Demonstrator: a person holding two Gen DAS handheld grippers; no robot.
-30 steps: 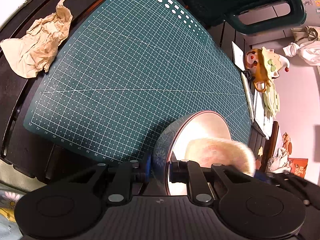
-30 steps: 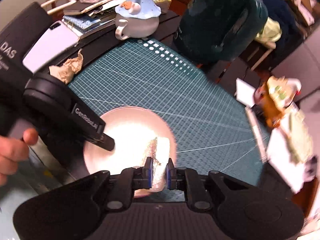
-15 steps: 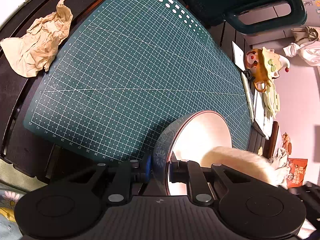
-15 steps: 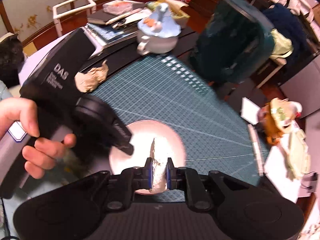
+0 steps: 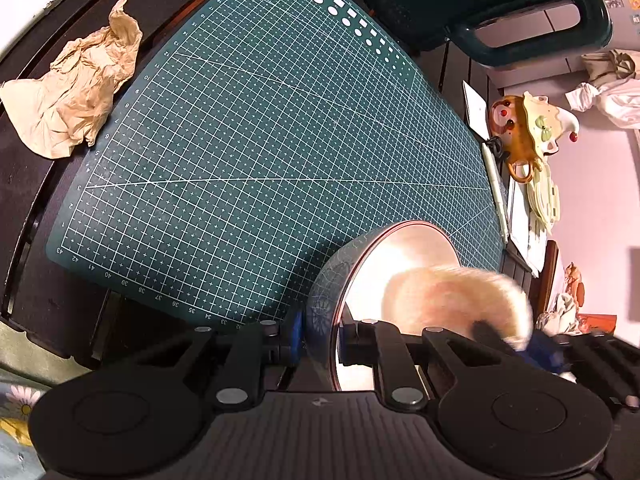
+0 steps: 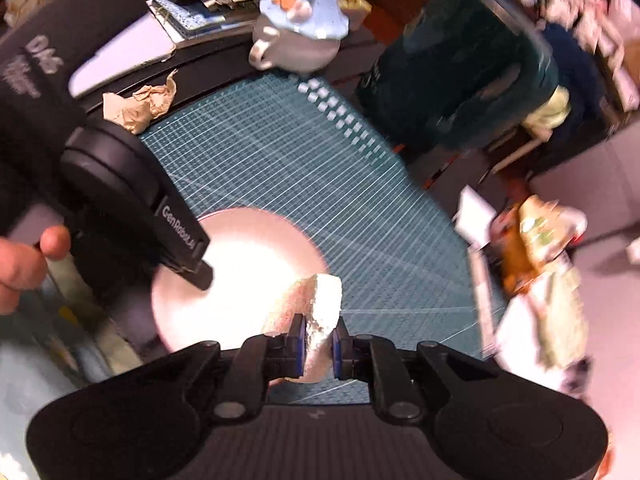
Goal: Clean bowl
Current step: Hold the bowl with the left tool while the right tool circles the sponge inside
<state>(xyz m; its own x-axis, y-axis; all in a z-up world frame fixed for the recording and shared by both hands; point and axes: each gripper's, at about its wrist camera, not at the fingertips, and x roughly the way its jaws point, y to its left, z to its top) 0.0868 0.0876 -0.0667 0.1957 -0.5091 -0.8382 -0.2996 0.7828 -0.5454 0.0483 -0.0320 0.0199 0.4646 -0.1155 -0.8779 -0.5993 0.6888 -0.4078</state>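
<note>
The bowl (image 5: 404, 252) has a pale inside and a blue patterned outer wall, and it rests at the near corner of the green cutting mat (image 5: 260, 140). My left gripper (image 5: 320, 338) is shut on the bowl's rim, one finger outside the wall and one inside. A white sponge (image 6: 316, 312) is pinched in my shut right gripper (image 6: 318, 346) and lies over the right side of the bowl (image 6: 248, 276). The left wrist view shows the sponge (image 5: 452, 296) as a blurred pale lump inside the bowl. The left gripper's finger (image 6: 180, 240) also shows on the bowl's left rim in the right wrist view.
A crumpled brown paper (image 5: 76, 92) lies off the mat's left edge. A dark green kettle (image 5: 492, 4) stands at the far right corner, and a clown-shaped mug (image 5: 524, 136) sits beyond the right edge. A pale teapot (image 6: 300, 32) and books stand behind the mat. A person's hand (image 6: 24, 264) holds the left gripper.
The sponge swept to the bowl's right edge and back toward its middle, and the right gripper rolled, so its flat face now shows. The bowl and left gripper stayed put.
</note>
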